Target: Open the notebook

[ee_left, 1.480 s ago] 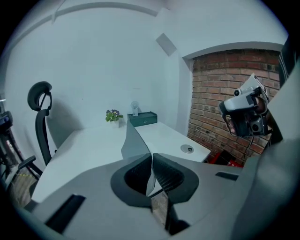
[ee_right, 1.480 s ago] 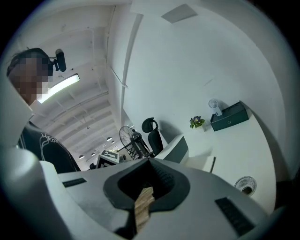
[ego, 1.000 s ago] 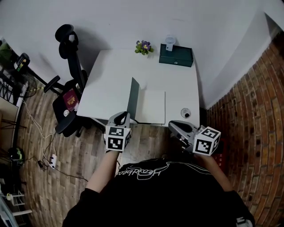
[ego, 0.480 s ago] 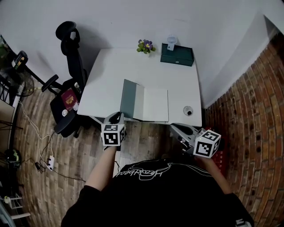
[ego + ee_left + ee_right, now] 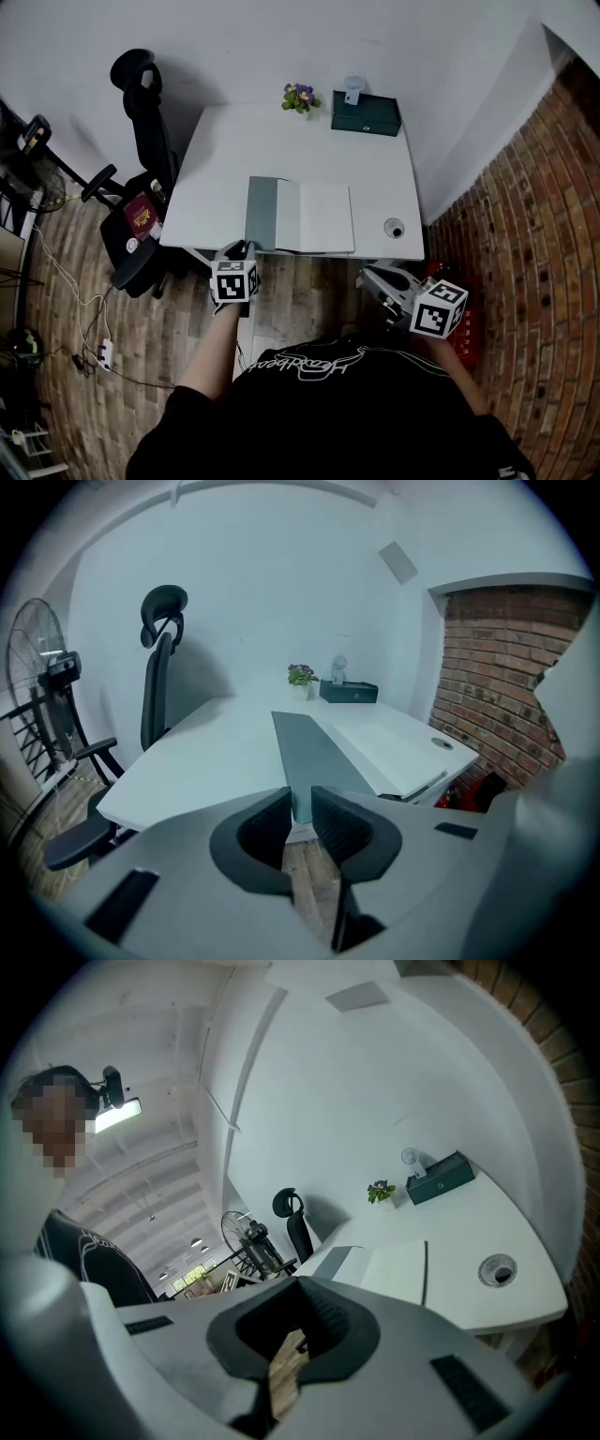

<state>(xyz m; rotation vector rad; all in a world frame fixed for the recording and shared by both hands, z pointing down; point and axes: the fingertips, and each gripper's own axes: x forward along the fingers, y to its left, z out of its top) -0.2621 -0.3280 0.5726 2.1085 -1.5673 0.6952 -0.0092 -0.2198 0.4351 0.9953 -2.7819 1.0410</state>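
Watching this up close, the big change is the cover [image 5: 262, 213]. A second ago it was standing straight up off the notebook [image 5: 300, 217], half a second ago it was leaning over to the left, and now it's lying flat on the tabletop [image 5: 281, 150]. The notebook sits spread open along the near edge of the tabletop, roughly in the middle, grey cover on the left and white page facing up on the right.

The left claw [image 5: 242, 249] is right at the cover's near left corner, just off the tabletop's near edge. Its jaws have just been opening. There's only a thin gap between them, and the cover's edge sits right at that gap without looking pinched, so I'd call it let go.

The right claw [image 5: 375, 278] hangs off the near right corner of the tabletop, jaws together with nothing in them, well clear of the notebook.

My read is that the opening is basically finished, and the left claw only needs to back away.
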